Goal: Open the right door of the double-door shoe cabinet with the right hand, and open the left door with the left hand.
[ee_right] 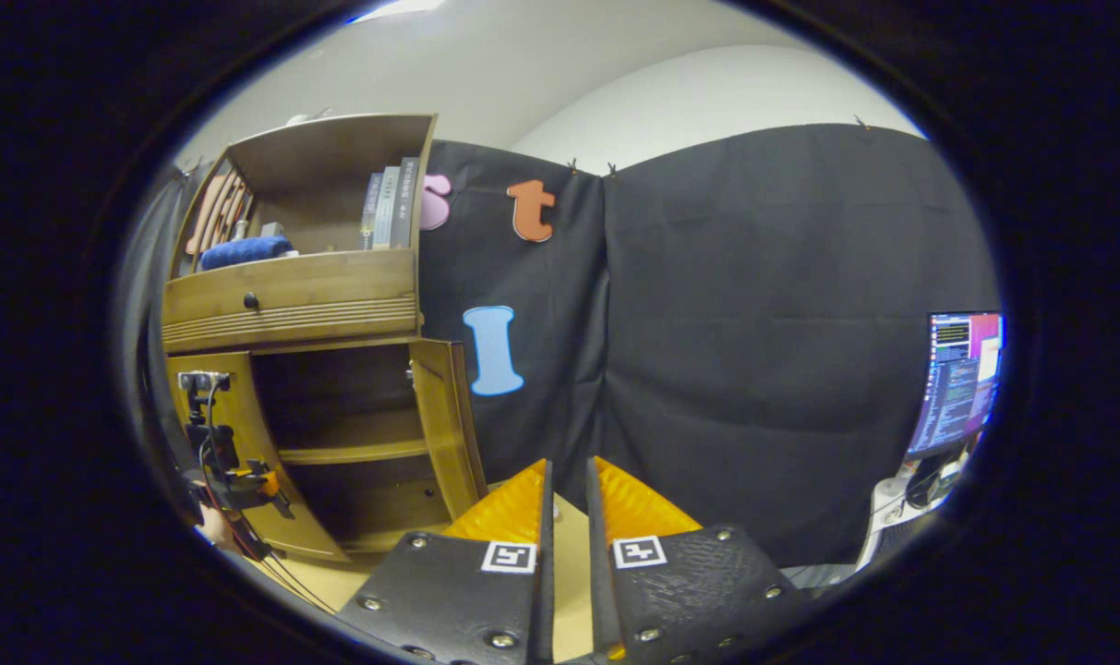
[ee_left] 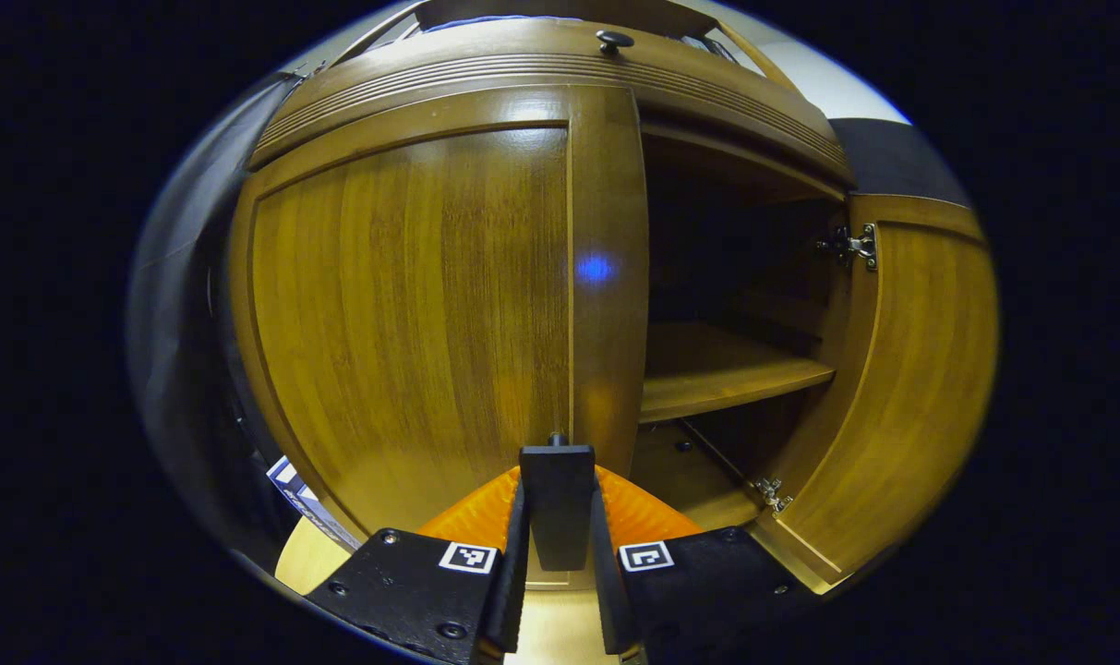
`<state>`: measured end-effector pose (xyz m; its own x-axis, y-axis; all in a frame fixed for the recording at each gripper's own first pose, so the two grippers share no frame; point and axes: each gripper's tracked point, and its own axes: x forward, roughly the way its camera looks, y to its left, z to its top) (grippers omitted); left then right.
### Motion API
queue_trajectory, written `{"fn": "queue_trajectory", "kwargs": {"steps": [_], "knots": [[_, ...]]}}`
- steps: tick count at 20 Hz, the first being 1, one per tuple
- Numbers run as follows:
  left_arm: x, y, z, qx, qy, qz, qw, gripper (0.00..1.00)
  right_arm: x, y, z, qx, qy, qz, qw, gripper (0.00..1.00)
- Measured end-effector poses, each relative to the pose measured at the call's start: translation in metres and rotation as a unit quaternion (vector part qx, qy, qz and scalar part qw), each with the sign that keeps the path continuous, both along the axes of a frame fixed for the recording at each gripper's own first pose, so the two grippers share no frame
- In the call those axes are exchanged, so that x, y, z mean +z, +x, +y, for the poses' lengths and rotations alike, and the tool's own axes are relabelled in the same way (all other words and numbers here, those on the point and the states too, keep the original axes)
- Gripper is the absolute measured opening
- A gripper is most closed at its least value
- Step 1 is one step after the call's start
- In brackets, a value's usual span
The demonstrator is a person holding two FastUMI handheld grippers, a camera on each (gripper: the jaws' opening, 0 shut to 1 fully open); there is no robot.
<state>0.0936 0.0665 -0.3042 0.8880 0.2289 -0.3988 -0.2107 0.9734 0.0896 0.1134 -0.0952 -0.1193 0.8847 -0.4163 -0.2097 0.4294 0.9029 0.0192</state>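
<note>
A: The left tool [ee_left: 560, 517] sits low against the left door [ee_left: 412, 314], its fingers drawn narrow around a dark upright block between them. A small stem shows at the top of that block, so I take it for the door's handle, though the view is too close to be sure both fingers press on it.

B: And the right tool [ee_right: 564, 517]?

A: Pulled well back from the shoe cabinet [ee_right: 310, 314], fingers nearly together with only a slim gap, holding nothing. The right door [ee_right: 449, 425] already stands swung out on its hinges, showing a dark interior and a bare wooden shelf [ee_left: 726, 379].

B: So the left door is what remains. How will it handle?

A: It looks like stiff, varnished wood with a glossy grain, set in a raised frame. I'd judge it rigid and fairly light on its hinges, but slick to the touch, so the flat panel offers no purchase. The handle near the inner edge, beside the centre post, is the place to hold; pull outward in an arc.

B: Anything above?

A: A drawer with a round dark knob [ee_left: 614, 40], and books on the open top shelf.
</note>
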Motion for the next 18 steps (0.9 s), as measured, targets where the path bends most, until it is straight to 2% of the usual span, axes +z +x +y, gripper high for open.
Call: {"fn": "queue_trajectory", "kwargs": {"steps": [5, 6, 8, 11, 18], "knots": [[0.008, -0.032, -0.002, 0.005, -0.009, -0.009, 1.0, 0.32, -0.004, 0.006, 0.01, 0.051, 0.013, -0.001, 0.999, 0.16], [0.009, -0.04, -0.001, 0.007, -0.013, -0.011, 1.0, 0.34, -0.006, 0.013, 0.019, 0.063, 0.016, -0.001, 0.998, 0.16], [0.013, -0.055, 0.0, 0.01, -0.021, -0.018, 1.0, 0.32, -0.007, 0.036, 0.038, 0.088, 0.021, 0.001, 0.996, 0.16], [0.018, -0.077, 0.004, 0.016, -0.029, -0.025, 0.999, 0.36, -0.012, 0.047, 0.055, 0.125, 0.025, 0.006, 0.992, 0.16], [0.027, -0.118, 0.016, 0.025, -0.041, -0.033, 0.998, 0.34, -0.026, 0.075, 0.113, 0.205, 0.039, 0.015, 0.978, 0.16]]}}
